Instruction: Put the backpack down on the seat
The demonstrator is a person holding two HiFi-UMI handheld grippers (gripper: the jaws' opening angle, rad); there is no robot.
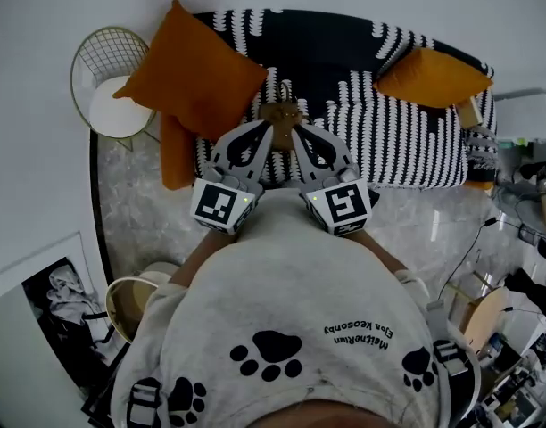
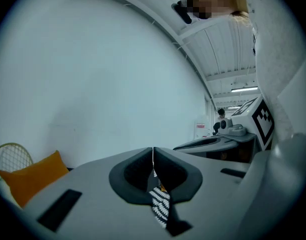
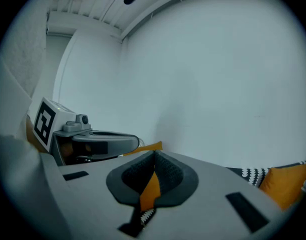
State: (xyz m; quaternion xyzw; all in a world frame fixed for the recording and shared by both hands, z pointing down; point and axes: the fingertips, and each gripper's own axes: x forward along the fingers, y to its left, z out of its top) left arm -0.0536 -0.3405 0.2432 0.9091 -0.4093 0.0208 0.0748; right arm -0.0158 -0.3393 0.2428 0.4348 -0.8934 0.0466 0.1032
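Both grippers are held side by side at frame ctr in the head view, with tips angled toward each other in a narrow V. L gripper (image 1: 262,136) is seen w/ jaws pressed together, and nothing is seen between them in its own view. R gripper (image 1: 301,137) is likewise closed, w/ nothing pinched. Marker cubes (image 1: 221,205) are turned up toward the camera, just below the jaws. L forearm (image 1: 194,259) & R forearm (image 1: 383,259) are tucked close to the torso, w/ only short stretches visible. Both grippers are pointed approx level.
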